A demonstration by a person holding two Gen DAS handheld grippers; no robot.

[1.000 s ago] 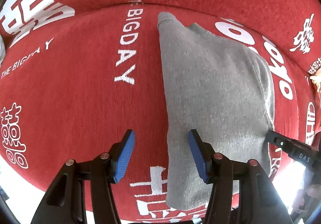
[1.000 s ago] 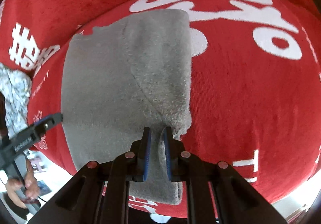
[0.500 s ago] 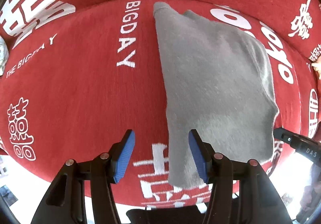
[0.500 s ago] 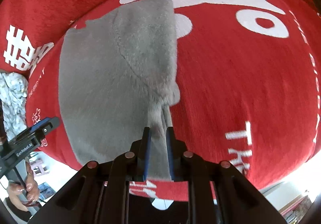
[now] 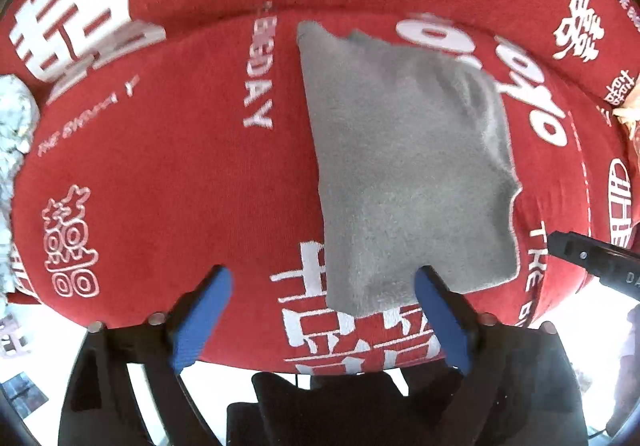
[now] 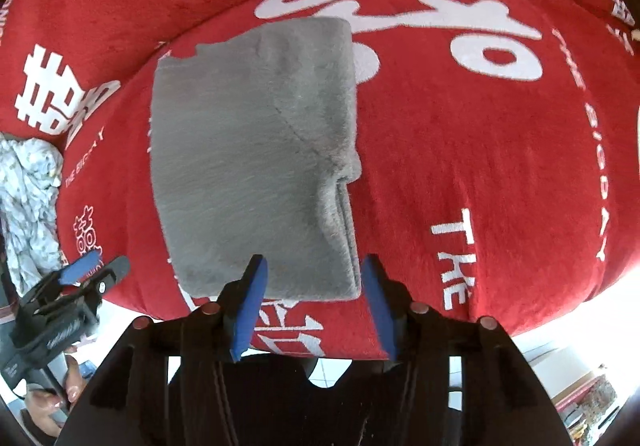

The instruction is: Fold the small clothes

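A small grey fleece garment (image 5: pixel 404 166) lies folded on a red cushion (image 5: pixel 160 174) with white lettering. High over the garment's near left corner hangs my left gripper (image 5: pixel 322 306), jaws opening wide, its pads touching nothing. In the right wrist view the same garment (image 6: pixel 256 166) lies flat with its folded layers stacked along the right edge. My right gripper (image 6: pixel 314 298) hovers over the garment's near edge, jaws opening, and the cloth lies below them, free of the blue pads (image 6: pixel 250 302).
A white patterned cloth (image 6: pixel 28 198) is heaped at the cushion's left end. The cushion's front edge runs just under both grippers, with pale floor beyond. The right gripper's tip (image 5: pixel 592 262) and the left gripper (image 6: pixel 80 278) show in each other's views.
The right gripper let go of the garment's near edge and opened. The left jaws spread wider. Both grippers rose, and the garment settled flat on the cushion.
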